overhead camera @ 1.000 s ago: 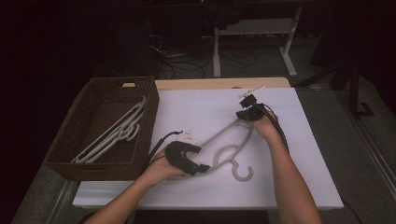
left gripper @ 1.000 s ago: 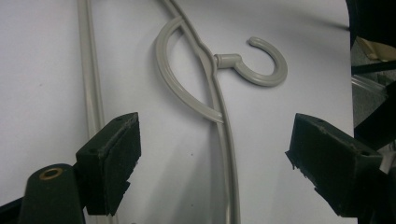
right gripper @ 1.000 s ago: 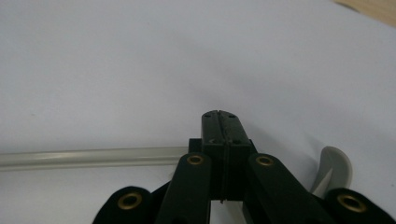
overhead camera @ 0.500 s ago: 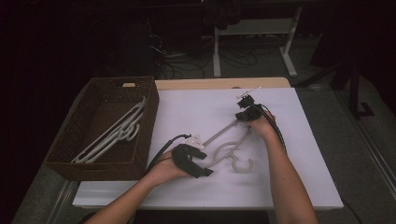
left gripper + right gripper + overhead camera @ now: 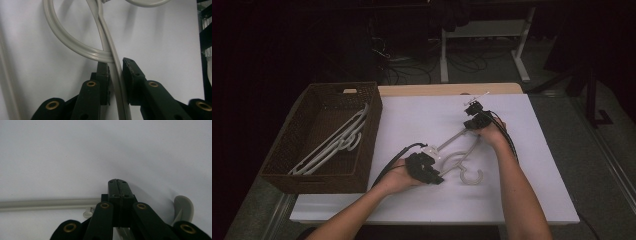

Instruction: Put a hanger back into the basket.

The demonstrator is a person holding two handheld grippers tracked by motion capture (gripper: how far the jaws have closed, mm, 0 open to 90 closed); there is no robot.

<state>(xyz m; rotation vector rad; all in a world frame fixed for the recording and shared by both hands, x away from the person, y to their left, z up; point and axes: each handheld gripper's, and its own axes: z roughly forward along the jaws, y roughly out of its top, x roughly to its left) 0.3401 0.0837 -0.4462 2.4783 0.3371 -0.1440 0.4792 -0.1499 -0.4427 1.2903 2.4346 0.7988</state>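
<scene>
At nine o'clock on the bench [image 5: 532, 200] stands the brown wicker basket [image 5: 297, 150], with a few pale hangers [image 5: 332, 145] lying slantwise inside it. Just right of it, at about seven o'clock on the white sheet, my left tool [image 5: 436, 176] lies low over the near end of the grey hanger [image 5: 457, 159]. In the left gripper view the hanger's arm [image 5: 117, 75] runs straight up between my two black jaws, right where a curved loop [image 5: 65, 37] of it crosses. The jaws have just been closing around that arm; the pads stand tight beside it, but I cannot tell whether they press on it yet. The hanger stretches slantwise across the middle of the bench, its hook [image 5: 473, 176] open toward six o'clock. At its far end, around one o'clock, my right tool [image 5: 472, 123] is clenched, jaws fully together in the right gripper view [image 5: 118, 187], with the hanger's bar [image 5: 47, 203] running off toward nine o'clock beside them and a curved end [image 5: 183, 207] at three o'clock.
</scene>
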